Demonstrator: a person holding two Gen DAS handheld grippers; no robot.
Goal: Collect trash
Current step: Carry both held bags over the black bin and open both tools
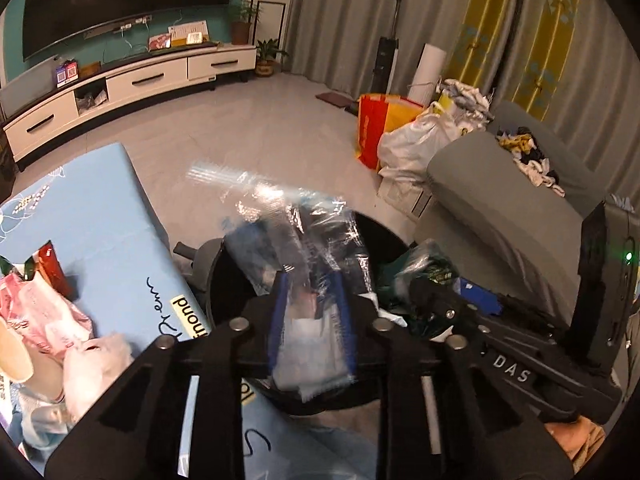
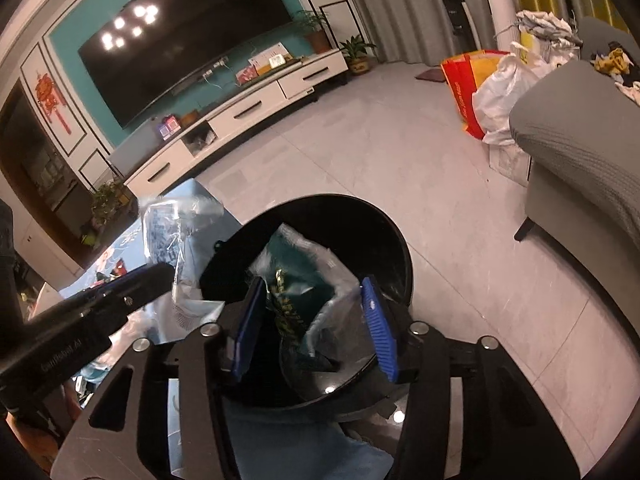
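A black round bin [image 1: 386, 234] [image 2: 360, 216] stands on the floor below both grippers. My left gripper [image 1: 312, 280] hangs over its near rim, jaws apart. A crumpled clear wrapper [image 1: 288, 220] with blue print lies loose and blurred between the blue pads [image 1: 280, 304]. In the right wrist view the left gripper [image 2: 166, 270] comes in from the left, with the clear wrapper [image 2: 164, 224] at its tip. My right gripper [image 2: 314, 284] is open over the bin's mouth. A green and silver packet [image 2: 298, 258] hangs between its pads with a gap at each side. From the left wrist the right gripper [image 1: 420, 286] and green packet [image 1: 430, 266] show at the right.
A table with a light blue cloth [image 1: 100, 208] lies to the left, with pink packets [image 1: 36, 312] and other wrappers on it. A grey sofa [image 2: 580, 152] stands at the right. A red and yellow bag [image 1: 372, 128] and a white sack [image 1: 404, 144] stand beyond it. A white TV cabinet [image 1: 140, 80] lines the far wall.
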